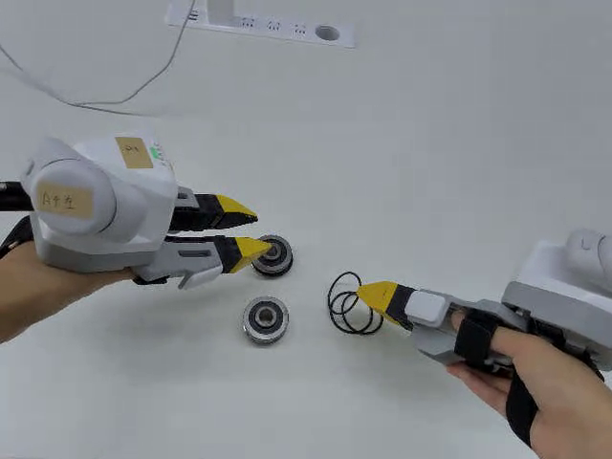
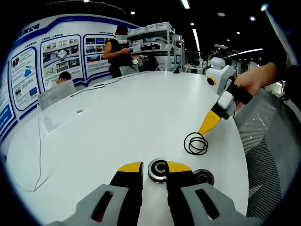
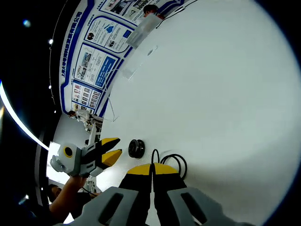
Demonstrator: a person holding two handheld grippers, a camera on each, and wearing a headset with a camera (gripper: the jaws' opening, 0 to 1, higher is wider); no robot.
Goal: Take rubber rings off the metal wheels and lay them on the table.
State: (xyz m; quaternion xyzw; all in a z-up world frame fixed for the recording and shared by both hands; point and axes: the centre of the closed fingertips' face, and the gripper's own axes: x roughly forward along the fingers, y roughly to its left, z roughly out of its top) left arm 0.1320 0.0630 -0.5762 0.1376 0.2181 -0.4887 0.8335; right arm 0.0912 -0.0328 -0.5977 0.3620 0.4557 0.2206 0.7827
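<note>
Right claw [image 1: 368,290], jaws together, touches the rubber rings [image 1: 350,306]; left claw [image 1: 259,229] gapes beside a metal wheel [image 1: 273,256].

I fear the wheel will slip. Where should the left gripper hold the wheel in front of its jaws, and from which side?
Grip the wheel across its outer rim, on two opposite sides. It appears to lie flat and is round, so come in low along the table from the left, where the open left gripper points at it.
</note>
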